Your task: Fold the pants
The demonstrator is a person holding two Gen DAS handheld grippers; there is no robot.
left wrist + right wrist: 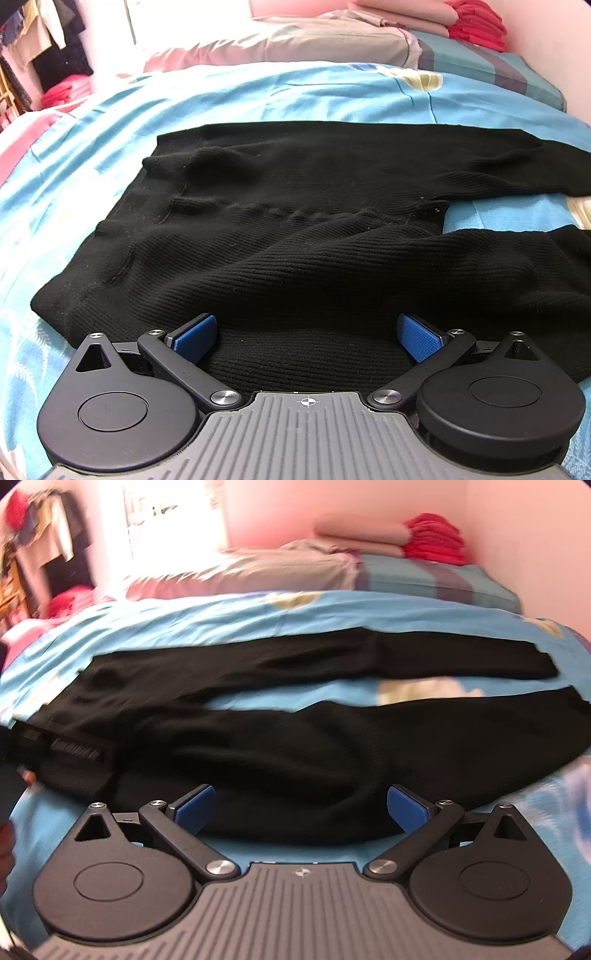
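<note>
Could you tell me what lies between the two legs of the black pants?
Only bare blue bedsheet lies between the legs of the pants, seen in the right wrist view.

black ribbed knit pants (295,229) lying flat and unfolded across the blue bed, waistband on the left, both legs stretching right with a gap between them
</note>
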